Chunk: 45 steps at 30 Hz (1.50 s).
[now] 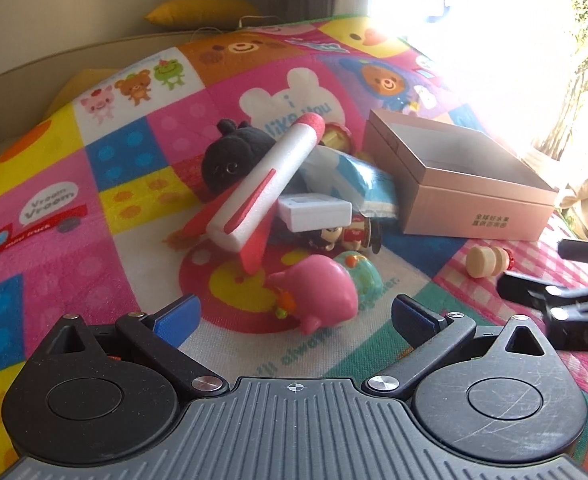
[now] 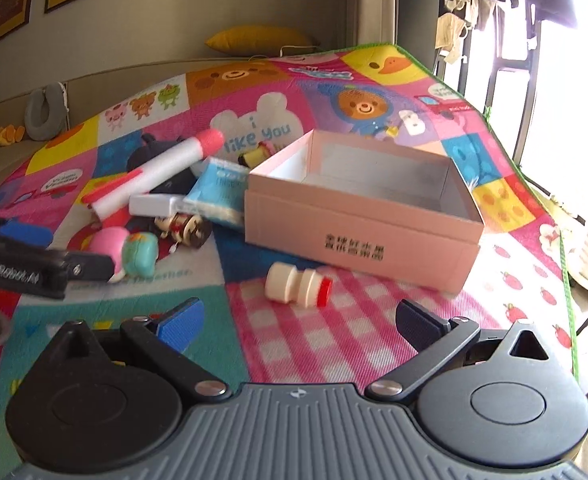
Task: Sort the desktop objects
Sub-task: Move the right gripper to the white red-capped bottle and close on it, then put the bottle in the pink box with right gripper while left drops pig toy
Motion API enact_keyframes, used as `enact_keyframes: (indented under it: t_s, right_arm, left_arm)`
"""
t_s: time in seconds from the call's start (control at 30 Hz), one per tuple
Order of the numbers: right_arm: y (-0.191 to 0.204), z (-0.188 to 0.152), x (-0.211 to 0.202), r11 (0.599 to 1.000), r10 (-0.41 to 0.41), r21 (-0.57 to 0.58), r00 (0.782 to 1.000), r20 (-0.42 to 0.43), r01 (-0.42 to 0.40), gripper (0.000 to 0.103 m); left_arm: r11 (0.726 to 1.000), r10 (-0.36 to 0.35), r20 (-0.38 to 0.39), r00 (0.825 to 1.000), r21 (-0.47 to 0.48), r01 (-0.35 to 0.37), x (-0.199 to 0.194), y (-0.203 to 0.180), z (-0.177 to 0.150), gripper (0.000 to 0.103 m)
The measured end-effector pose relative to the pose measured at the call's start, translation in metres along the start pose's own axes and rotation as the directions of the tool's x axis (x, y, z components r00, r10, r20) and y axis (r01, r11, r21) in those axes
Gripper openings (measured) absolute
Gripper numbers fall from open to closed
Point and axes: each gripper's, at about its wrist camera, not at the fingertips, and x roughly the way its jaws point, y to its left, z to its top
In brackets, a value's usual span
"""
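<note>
Right wrist: cream red-capped stamp (image 2: 297, 283) sideways

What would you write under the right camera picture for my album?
Open right gripper faces a cream stamp lying before the empty pink box.

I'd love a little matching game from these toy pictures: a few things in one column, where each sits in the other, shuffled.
Things:
1. white foam rocket with red nose
2. pink rubber pig toy
3. cream stamp with red end
4. open pink cardboard box

Places:
A. alone on the pink checked patch
B. empty, right of the pile
C. propped on top of the pile
D. just ahead of the open left gripper

Pairs: 1-C, 2-D, 3-A, 4-B
</note>
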Motion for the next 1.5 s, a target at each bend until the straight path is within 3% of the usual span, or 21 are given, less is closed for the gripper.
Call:
enact_keyframes:
  t_s: [0.1,0.2,0.27,0.47,0.67,0.83,0.9,1.17,1.5]
  right_arm:
    - [-0.001,0.015,0.026,0.999,-0.012,0.032,0.999,-0.036,0.013,0.087]
    - [-0.001,0.02,0.049,0.999,-0.006,0.051,0.996,-0.093,0.011,0.068]
    - [0.0,0.019,0.058,0.998,-0.009,0.057,0.991,-0.134,0.017,0.046]
    - [-0.013,0.003,0.034,0.997,-0.032,0.072,0.993,-0.115,0.041,0.046]
    - [-0.024,-0.02,0.004,0.995,-0.046,0.082,0.992,-0.114,0.056,0.046]
    - [-0.022,-0.026,-0.004,0.995,-0.057,0.078,0.993,-0.101,0.065,0.046]
    - [-0.02,-0.026,-0.006,0.995,-0.057,0.075,0.993,-0.1,0.065,0.046]
    - [-0.016,-0.028,-0.026,0.997,-0.056,0.052,0.994,-0.092,0.061,0.046]
    - [-0.018,-0.023,-0.084,0.998,-0.063,-0.015,0.998,-0.019,0.063,0.046]
  left_arm:
    - [0.999,-0.001,0.009,1.0,0.036,0.0,-0.003,-0.003,-0.003,0.103]
    - [0.999,0.003,0.011,1.0,0.039,-0.004,-0.003,-0.005,-0.003,0.103]
    - [1.0,-0.009,-0.006,1.0,0.019,0.009,-0.001,-0.005,-0.001,0.103]
    - [0.993,-0.09,-0.074,0.993,-0.088,0.084,0.014,-0.009,0.006,0.103]
    - [0.991,-0.051,-0.093,0.994,-0.13,0.039,0.042,-0.016,0.017,0.103]
    - [0.999,0.002,-0.081,0.997,-0.047,-0.006,0.051,-0.029,0.022,0.099]
    - [1.0,0.023,-0.088,0.996,-0.008,-0.024,0.051,-0.033,0.021,0.078]
    - [0.993,-0.018,-0.063,0.998,0.116,0.026,0.019,-0.045,0.009,0.077]
    - [0.942,-0.139,-0.009,0.99,0.308,0.135,-0.053,-0.08,-0.008,0.077]
